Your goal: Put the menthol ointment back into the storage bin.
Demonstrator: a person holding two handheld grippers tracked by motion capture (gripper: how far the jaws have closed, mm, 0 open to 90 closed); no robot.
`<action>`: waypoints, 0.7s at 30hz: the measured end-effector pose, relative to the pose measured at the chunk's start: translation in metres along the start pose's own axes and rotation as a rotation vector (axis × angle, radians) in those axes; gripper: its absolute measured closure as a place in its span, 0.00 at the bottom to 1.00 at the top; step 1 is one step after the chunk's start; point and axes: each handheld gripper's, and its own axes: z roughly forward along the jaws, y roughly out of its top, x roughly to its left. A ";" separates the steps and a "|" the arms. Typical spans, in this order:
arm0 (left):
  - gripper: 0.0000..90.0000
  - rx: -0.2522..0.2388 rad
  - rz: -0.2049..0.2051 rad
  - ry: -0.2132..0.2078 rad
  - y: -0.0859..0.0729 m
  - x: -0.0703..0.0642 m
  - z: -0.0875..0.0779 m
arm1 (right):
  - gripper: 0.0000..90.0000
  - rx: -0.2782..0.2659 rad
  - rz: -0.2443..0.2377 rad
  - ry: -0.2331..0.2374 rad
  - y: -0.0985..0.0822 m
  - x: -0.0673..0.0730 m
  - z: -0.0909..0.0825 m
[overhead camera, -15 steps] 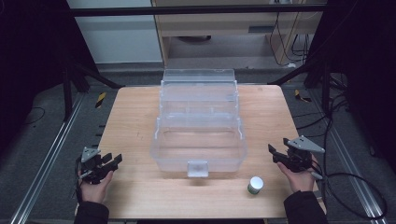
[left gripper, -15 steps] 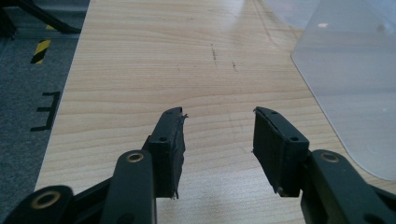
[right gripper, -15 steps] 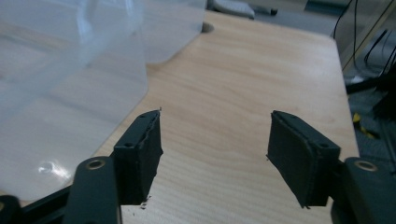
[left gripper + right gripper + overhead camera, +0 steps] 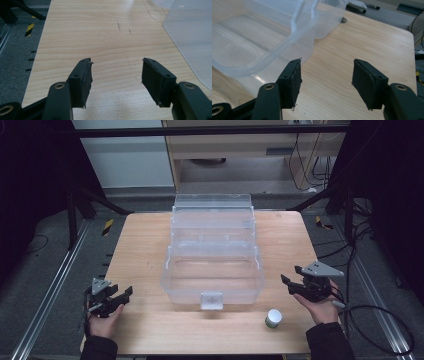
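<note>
A clear plastic box (image 4: 212, 250) stands in the middle of the wooden table (image 4: 145, 245), its lid swung open toward the far side and a latch (image 4: 211, 300) at its near wall. A small round jar (image 4: 273, 318) with a white top stands near the front edge, right of the latch. My left gripper (image 4: 125, 298) is held at the table's near left corner, open and with nothing in it (image 4: 116, 72); the box's edge (image 4: 192, 37) lies off to its right. My right gripper (image 4: 286, 286) hovers just right of the box, open with nothing between its jaws (image 4: 327, 72), close to the box's rounded corner (image 4: 262, 37).
Bare wood stretches left of the box and along the front edge. Grey floor with metal rails (image 4: 45, 305) flanks the table. A cable (image 4: 380, 320) trails from the right gripper over the right edge. A cabinet (image 4: 240, 150) stands beyond the far edge.
</note>
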 end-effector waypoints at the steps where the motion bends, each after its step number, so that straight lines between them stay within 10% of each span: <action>1: 0.43 0.002 0.005 0.003 0.000 -0.001 0.000 | 0.42 0.002 -0.007 0.013 0.004 0.001 0.001; 21: 0.40 0.007 0.031 -0.008 0.000 -0.004 0.002 | 0.39 0.139 -0.138 0.160 0.036 0.003 -0.012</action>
